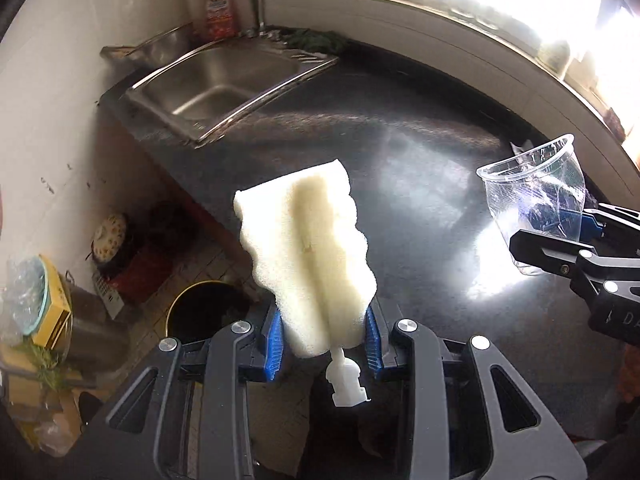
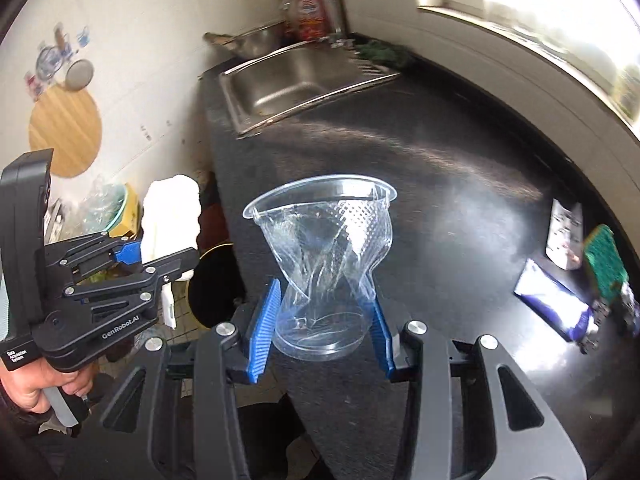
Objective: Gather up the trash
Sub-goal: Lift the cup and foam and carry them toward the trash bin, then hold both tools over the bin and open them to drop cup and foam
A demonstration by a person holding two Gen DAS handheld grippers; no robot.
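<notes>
My left gripper (image 1: 325, 340) is shut on a white sponge brush head (image 1: 308, 256) with a white plastic stub at its base, held in the air over the counter's left edge; it also shows in the right wrist view (image 2: 170, 216). My right gripper (image 2: 322, 322) is shut on a crushed clear plastic cup (image 2: 326, 256), held above the black counter (image 2: 460, 184); the cup also shows in the left wrist view (image 1: 536, 200). A dark round bin with a yellow rim (image 1: 200, 312) stands on the floor below the left gripper, also in the right wrist view (image 2: 214, 284).
A steel sink (image 1: 216, 84) with a tap and a red bottle (image 1: 220, 12) lies at the counter's far end. A green scouring sponge (image 2: 604, 260), a purple wrapper (image 2: 552, 300) and a white packet (image 2: 564, 232) lie on the counter's right side. Clutter fills the floor (image 1: 48, 312) at left.
</notes>
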